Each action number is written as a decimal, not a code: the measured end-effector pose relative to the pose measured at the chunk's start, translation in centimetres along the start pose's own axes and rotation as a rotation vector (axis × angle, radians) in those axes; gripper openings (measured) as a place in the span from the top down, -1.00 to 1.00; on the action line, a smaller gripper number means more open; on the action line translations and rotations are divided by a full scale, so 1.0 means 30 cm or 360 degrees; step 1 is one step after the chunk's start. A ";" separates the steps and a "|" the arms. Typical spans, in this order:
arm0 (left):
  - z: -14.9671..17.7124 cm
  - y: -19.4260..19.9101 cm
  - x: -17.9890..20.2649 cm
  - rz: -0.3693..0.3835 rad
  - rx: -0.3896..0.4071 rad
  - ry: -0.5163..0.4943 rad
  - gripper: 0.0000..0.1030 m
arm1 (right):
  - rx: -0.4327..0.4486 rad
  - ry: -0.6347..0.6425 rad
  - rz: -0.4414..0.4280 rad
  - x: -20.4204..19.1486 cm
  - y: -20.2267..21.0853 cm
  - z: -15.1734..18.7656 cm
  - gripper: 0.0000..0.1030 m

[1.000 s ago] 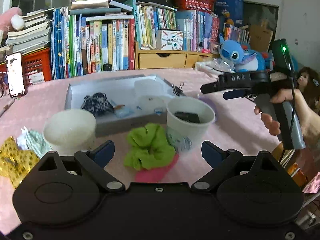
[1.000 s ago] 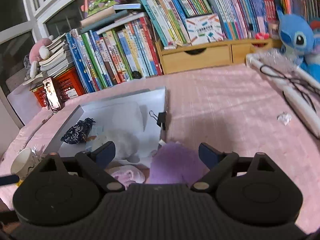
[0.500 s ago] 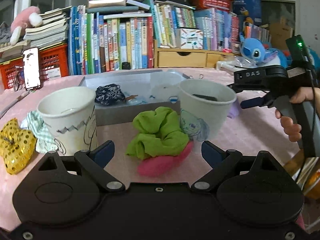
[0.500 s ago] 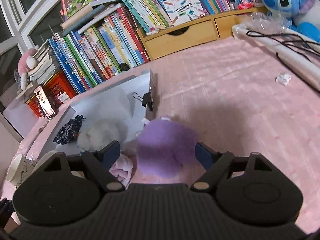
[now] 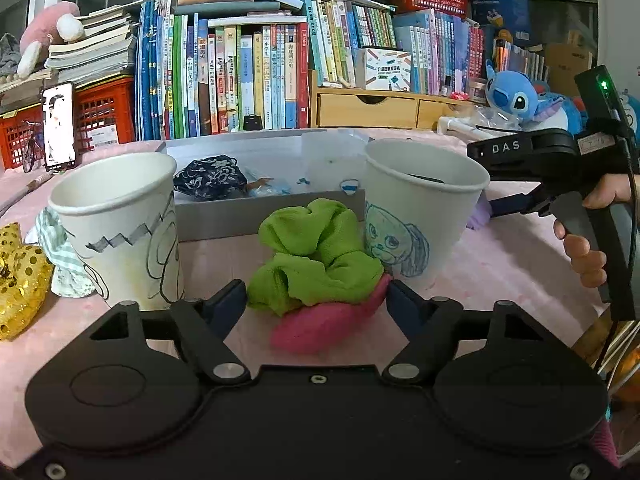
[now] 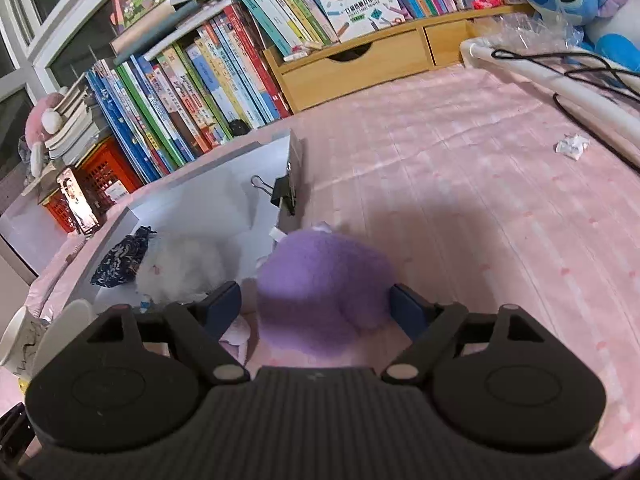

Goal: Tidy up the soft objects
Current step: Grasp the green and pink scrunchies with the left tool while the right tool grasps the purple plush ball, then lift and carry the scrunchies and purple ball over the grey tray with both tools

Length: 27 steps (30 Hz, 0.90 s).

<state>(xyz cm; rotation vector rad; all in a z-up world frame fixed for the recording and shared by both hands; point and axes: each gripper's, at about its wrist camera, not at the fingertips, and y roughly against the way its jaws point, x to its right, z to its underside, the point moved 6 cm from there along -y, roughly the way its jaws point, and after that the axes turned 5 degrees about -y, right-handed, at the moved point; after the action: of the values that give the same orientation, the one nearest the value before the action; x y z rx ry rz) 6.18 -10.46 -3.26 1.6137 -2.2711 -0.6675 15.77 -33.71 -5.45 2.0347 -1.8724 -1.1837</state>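
In the left wrist view a green scrunchie [image 5: 316,256] lies on a pink one [image 5: 320,330] on the pink tablecloth, between two paper cups. My left gripper [image 5: 316,300] is low around the pair. Its jaws are closing, and the fingertips [image 5: 230,302] have just reached the cloth's edges without squeezing it. In the right wrist view a purple plush [image 6: 324,288] sits on the cloth beside the grey tray [image 6: 298,160]. My right gripper [image 6: 316,308] straddles the plush with its jaws closing slowly. The left pad stands clear of the plush and the right pad is at its edge.
A plain cup [image 5: 116,224] and a cup with a drawn face [image 5: 420,208] flank the scrunchies. The tray holds a dark floral pouch [image 5: 210,176] and a white fluffy item [image 6: 180,268], with a binder clip [image 6: 284,196] on its wall. A gold sequin bow [image 5: 16,272] lies left. Books line the back.
My left gripper sank toward the scrunchies and its jaws narrowed around them. My right gripper dropped closer to the purple plush, rolled a little, and its jaws narrowed slightly.
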 end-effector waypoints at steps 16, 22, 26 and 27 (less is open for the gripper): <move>-0.012 0.054 0.012 0.0015 0.0019 -0.0108 0.08 | 0.0028 0.0028 0.0039 -0.001 0.016 -0.003 -0.36; -0.038 0.099 -0.001 0.0013 0.0064 -0.0113 0.08 | 0.0071 0.0065 0.0062 -0.013 0.046 -0.010 -0.36; -0.069 0.137 -0.007 0.0019 0.0112 -0.0103 0.08 | 0.0106 0.0085 0.0066 -0.023 0.075 -0.022 -0.36; -0.082 0.148 -0.010 0.0020 0.0129 -0.0098 0.08 | 0.0115 0.0092 0.0066 -0.025 0.083 -0.025 -0.36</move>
<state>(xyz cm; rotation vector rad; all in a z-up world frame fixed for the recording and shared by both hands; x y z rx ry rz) 3.84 -9.50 1.15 1.6356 -2.3787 -0.6381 14.32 -33.88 -3.17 2.0325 -1.9477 -1.0507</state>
